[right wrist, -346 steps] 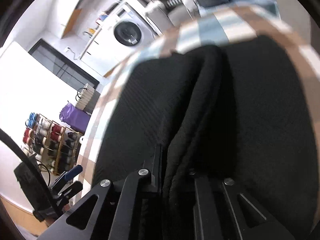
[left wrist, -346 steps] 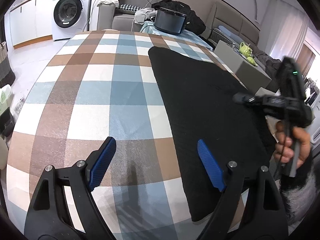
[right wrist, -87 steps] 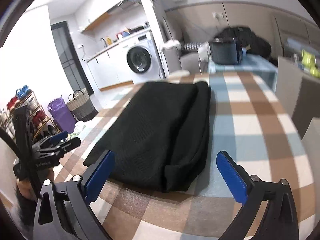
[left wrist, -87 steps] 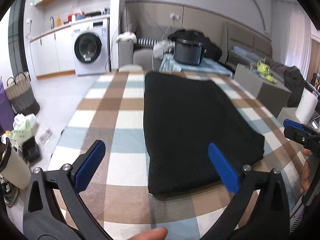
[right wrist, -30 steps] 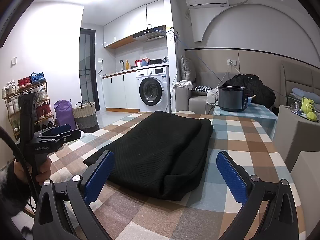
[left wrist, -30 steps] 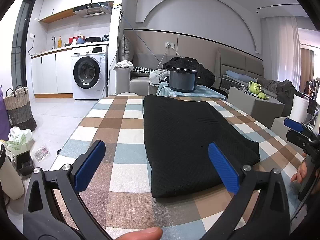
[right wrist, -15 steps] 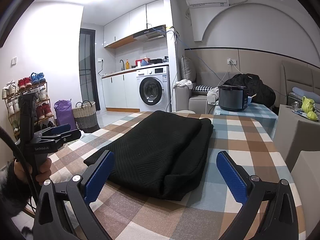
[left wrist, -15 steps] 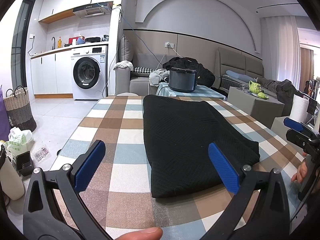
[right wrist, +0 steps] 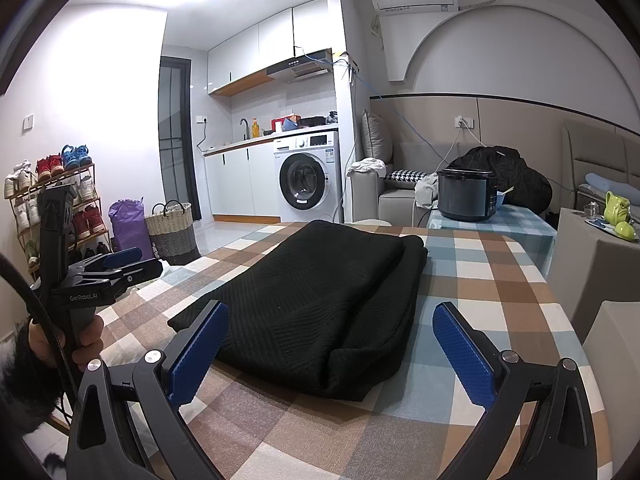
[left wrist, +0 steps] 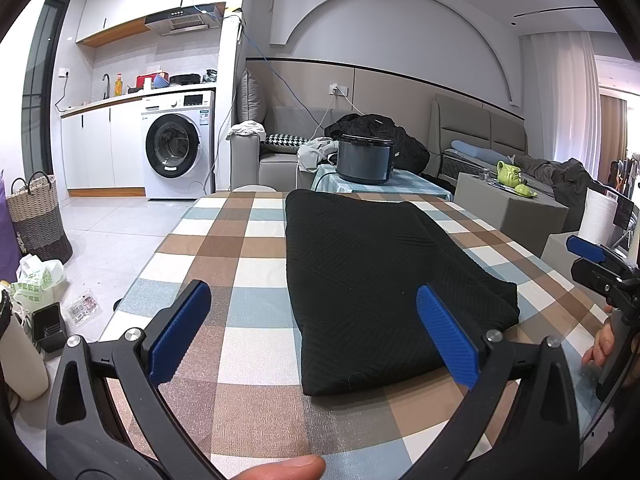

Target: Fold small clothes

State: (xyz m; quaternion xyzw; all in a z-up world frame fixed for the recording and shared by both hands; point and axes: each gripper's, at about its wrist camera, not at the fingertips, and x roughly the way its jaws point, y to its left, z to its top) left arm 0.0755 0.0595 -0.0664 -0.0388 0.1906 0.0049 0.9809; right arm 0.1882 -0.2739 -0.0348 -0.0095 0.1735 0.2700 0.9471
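Black knit garment [left wrist: 372, 280], folded long down the checked table [left wrist: 240, 256] toward its near edge: soft, thick, floppy, best pinched at near corners; left gripper [left wrist: 312, 334] and right gripper [right wrist: 332, 350] wide open, empty.

The folded black garment [left wrist: 372, 276] was a matt knit with a fine ribbed, chevron-like texture. The checked tablecloth [left wrist: 244, 248] beneath looked like woven cloth with a faint sheen. Both grippers' pads [right wrist: 464, 356] were blue, finely ridged plastic on matt black plastic arms with shiny metal screws.
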